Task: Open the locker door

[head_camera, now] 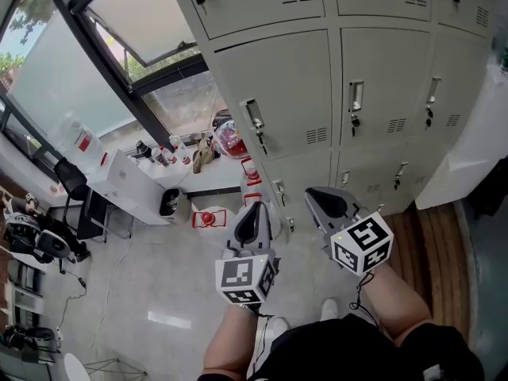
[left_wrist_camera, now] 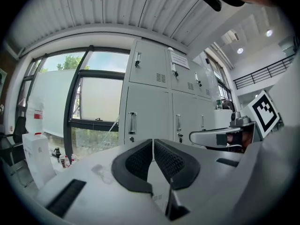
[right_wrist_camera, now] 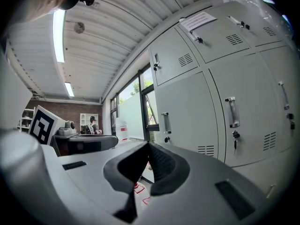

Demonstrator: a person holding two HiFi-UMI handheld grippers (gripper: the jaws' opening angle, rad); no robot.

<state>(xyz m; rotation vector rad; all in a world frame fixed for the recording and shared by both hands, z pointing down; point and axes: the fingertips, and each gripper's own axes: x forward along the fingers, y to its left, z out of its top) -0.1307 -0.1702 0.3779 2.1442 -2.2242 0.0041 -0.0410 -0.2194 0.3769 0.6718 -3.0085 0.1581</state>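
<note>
The left gripper (left_wrist_camera: 153,143) has its jaws pressed together on nothing; the right gripper (right_wrist_camera: 147,147) is the same, closed and empty; both hang low in front of the person, well apart from the lockers. The nearest middle-row locker door (head_camera: 279,94) is shut; its upright handle (head_camera: 253,119) sits on the left edge with a lock (head_camera: 259,138) just under it. From where I stand, the trouble would be arriving with the jaws still together; they would knock the handle or skid off it instead of closing round it. If the lock is engaged, a hard pull could slip the grip; with several matching doors, reaching for the wrong one looks easy.
</note>
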